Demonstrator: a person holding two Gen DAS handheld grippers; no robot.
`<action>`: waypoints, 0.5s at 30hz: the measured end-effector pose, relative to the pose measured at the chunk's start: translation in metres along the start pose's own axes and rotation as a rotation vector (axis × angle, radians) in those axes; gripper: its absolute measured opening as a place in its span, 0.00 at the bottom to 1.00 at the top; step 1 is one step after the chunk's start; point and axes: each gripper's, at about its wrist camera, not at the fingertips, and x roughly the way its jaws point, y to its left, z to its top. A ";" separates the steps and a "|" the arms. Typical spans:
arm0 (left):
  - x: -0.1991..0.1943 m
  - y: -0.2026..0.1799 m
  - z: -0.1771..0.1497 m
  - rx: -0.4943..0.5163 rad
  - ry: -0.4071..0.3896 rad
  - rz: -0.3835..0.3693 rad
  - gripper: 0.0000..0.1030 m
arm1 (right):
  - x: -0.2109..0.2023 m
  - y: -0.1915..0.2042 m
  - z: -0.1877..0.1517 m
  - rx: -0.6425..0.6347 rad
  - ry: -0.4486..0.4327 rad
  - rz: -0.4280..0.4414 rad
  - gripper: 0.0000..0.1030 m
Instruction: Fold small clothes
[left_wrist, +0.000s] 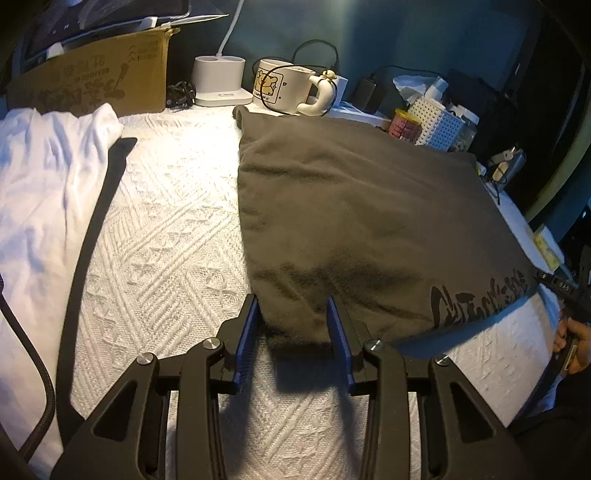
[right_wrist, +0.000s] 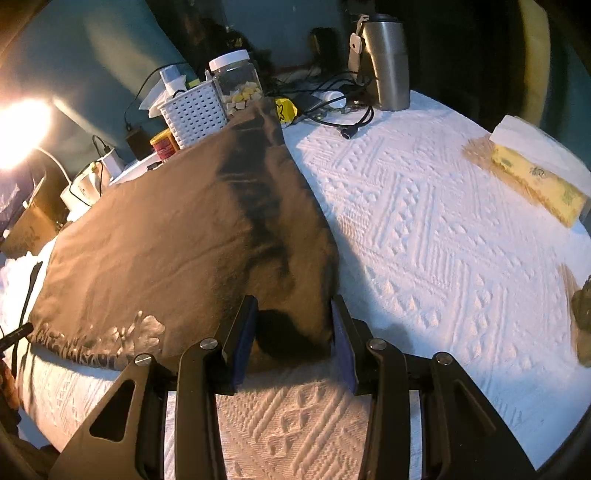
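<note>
A dark grey-brown garment (left_wrist: 351, 206) with black printed lettering lies folded flat on the white textured cloth (left_wrist: 166, 236). My left gripper (left_wrist: 293, 314) is open, its blue pads either side of the garment's near left corner. In the right wrist view the same garment (right_wrist: 177, 236) fills the left half. My right gripper (right_wrist: 293, 317) is open around the garment's near right corner. The right gripper's tip also shows at the right edge of the left wrist view (left_wrist: 557, 286), held by a hand.
A white garment (left_wrist: 40, 192) with a black strap lies at the left. Along the back stand a cardboard box (left_wrist: 99, 77), a lamp base (left_wrist: 219, 79), a mug (left_wrist: 286, 86), a white basket (right_wrist: 194, 112), a jar (right_wrist: 238, 83) and a steel tumbler (right_wrist: 386, 59). A tissue pack (right_wrist: 535, 177) lies at the right.
</note>
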 end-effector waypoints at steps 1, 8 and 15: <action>0.000 -0.002 -0.001 0.009 0.001 0.001 0.23 | 0.000 0.001 -0.001 -0.003 -0.006 -0.005 0.41; -0.006 -0.006 -0.002 -0.017 -0.003 0.002 0.09 | -0.003 0.008 -0.005 -0.057 0.014 -0.005 0.08; -0.022 -0.007 -0.006 0.019 -0.008 -0.002 0.09 | -0.029 0.019 -0.011 -0.117 0.002 -0.022 0.07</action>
